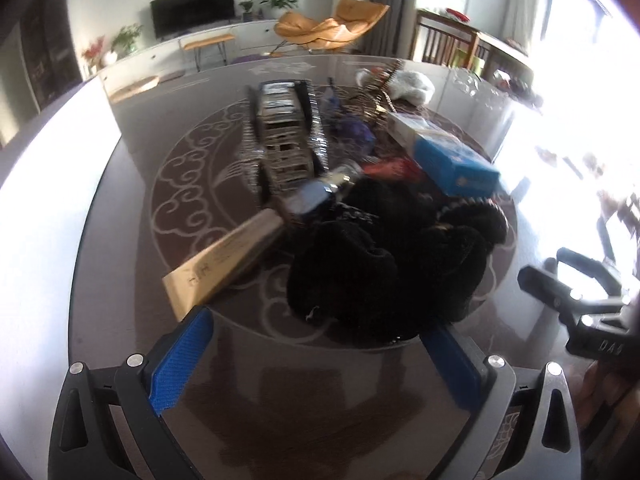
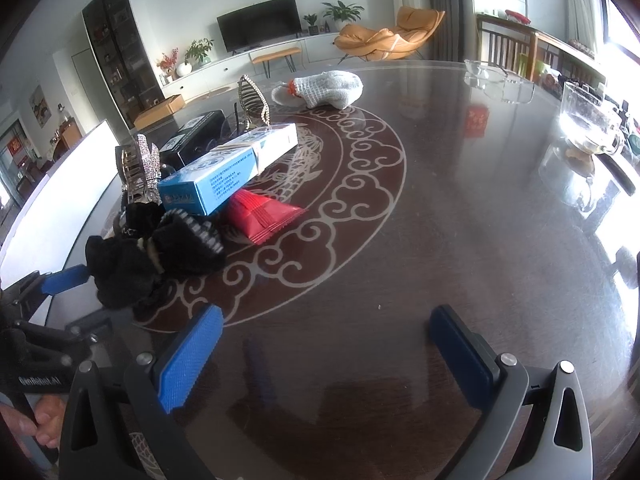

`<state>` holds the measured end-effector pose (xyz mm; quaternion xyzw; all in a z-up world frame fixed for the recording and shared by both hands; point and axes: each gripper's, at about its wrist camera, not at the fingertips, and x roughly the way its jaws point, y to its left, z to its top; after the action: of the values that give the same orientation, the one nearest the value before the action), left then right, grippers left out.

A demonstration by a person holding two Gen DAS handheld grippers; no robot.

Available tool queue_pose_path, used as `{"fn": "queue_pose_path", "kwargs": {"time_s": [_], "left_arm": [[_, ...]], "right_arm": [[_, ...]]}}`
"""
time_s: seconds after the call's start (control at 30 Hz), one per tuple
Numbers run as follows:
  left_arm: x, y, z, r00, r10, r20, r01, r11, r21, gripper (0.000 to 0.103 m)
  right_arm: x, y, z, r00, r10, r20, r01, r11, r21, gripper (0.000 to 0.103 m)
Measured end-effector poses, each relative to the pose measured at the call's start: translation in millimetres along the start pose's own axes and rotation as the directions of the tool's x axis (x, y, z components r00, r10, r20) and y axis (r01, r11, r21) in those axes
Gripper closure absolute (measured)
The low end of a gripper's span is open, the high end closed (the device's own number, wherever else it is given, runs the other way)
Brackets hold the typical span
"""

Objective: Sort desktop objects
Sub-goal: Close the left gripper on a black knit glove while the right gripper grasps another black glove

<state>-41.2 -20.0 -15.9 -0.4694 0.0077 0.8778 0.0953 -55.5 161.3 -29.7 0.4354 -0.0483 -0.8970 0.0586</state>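
A pile of objects lies on the dark patterned table (image 1: 132, 240). In the left wrist view, black socks (image 1: 380, 264) lie just ahead of my open, empty left gripper (image 1: 320, 344). Beyond them are a tan box (image 1: 224, 260), a blue box (image 1: 444, 152), a black box (image 1: 280, 100) and sparkly hair clips (image 1: 252, 152). In the right wrist view my right gripper (image 2: 326, 340) is open and empty over bare table; the black socks (image 2: 152, 252), blue box (image 2: 236, 164), red packet (image 2: 260, 216) and white sock (image 2: 324, 88) lie ahead left.
Glass bowls (image 2: 500, 80) and a glass jug (image 2: 588, 128) stand at the table's far right. The left gripper (image 2: 60, 284) shows at the left edge of the right wrist view. The right gripper's body (image 1: 580, 300) shows at the right of the left wrist view.
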Motion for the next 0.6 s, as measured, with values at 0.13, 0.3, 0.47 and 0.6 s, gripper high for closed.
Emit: {"fn": "queue_pose_path", "kwargs": {"time_s": [0.13,0.3,0.47,0.6], "left_arm": [[-3.6,14.4,12.6,0.998,-0.063,0.013,0.064,0.997,-0.040,0.000],[-8.8,21.6,24.3,0.994,-0.081,0.070,0.088,0.990,-0.112,0.000],[-8.3,24.6,26.0,0.996,-0.037,0.082,0.047,0.991,-0.124,0.000],[-25.6,29.5,29.1,0.987,-0.002,0.160,0.031,0.984,-0.173,0.000]], "right_arm": [[0.5,0.9,0.1,1.000,-0.006,-0.003,0.006,1.000,-0.005,0.000],[0.7,0.6,0.3,1.000,-0.005,-0.003,0.005,1.000,-0.004,0.000],[0.6,0.2,0.4,1.000,-0.001,-0.001,0.001,1.000,-0.002,0.000],[0.7,-0.2,0.8,1.000,0.002,0.000,-0.002,1.000,0.001,0.000]]}}
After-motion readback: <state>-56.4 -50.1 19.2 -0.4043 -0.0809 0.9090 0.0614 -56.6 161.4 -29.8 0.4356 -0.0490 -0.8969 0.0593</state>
